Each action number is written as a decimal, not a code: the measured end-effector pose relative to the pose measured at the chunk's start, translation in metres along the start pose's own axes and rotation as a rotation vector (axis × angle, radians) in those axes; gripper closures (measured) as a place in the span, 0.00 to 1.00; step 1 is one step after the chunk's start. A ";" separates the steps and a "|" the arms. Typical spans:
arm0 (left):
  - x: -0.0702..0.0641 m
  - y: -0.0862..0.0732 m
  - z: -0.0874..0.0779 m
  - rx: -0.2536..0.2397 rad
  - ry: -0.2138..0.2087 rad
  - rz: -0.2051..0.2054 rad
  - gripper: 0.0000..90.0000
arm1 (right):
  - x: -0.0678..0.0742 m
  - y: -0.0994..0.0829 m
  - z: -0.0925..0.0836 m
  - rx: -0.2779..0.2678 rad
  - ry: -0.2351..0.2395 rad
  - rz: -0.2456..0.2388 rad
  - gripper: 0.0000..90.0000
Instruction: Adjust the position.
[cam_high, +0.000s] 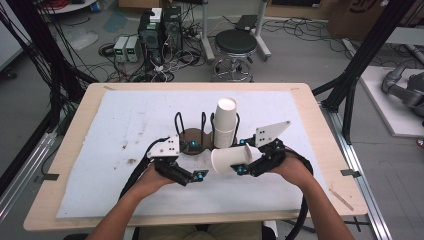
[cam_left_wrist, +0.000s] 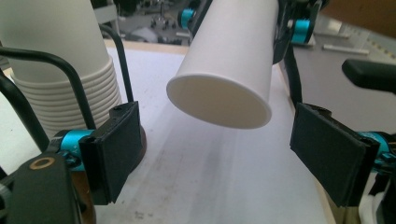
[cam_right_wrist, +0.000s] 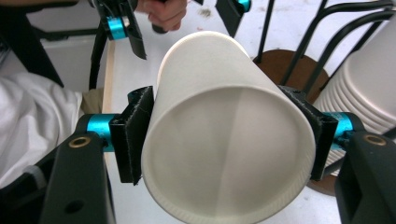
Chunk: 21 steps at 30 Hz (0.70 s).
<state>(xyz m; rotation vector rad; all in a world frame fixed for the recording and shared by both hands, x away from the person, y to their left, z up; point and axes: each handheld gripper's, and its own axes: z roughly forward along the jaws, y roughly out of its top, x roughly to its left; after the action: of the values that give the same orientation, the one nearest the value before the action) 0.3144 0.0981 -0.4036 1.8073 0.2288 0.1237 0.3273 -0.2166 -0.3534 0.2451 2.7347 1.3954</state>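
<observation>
Right gripper (cam_high: 243, 164): your jaws clamp one cup (cam_high: 231, 160), lying sideways above the worktop (cam_high: 125, 125), just in front of the stack (cam_high: 225, 122).
Left gripper (cam_high: 197, 161): your jaws stand released, nothing between them, the cup's base near.
Done: one cup is off the stack in the rack (cam_high: 192, 131).
Left: you have yet to set it down.

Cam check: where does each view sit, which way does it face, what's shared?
High view: above the person's side, looking forward and down on the table; forearms and both grippers show.
Left gripper view: along the open left gripper toward the cup.
Right gripper view: along the right gripper, clamping that cup.
All share cup and cup stack.
</observation>
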 end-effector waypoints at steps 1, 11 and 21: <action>0.000 0.000 0.000 0.000 0.000 0.000 0.19 | 0.000 -0.002 -0.001 -0.012 -0.005 0.001 0.36; -0.002 0.000 -0.002 -0.094 -0.020 -0.010 0.18 | 0.002 -0.021 -0.004 -0.179 -0.009 0.073 0.36; -0.005 0.000 0.003 -0.119 -0.036 0.000 0.18 | 0.005 -0.030 0.003 -0.259 0.014 0.110 0.36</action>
<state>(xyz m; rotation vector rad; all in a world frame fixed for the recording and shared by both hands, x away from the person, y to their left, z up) 0.3097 0.0942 -0.4040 1.6897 0.1922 0.1020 0.3193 -0.2305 -0.3794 0.3751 2.5475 1.7647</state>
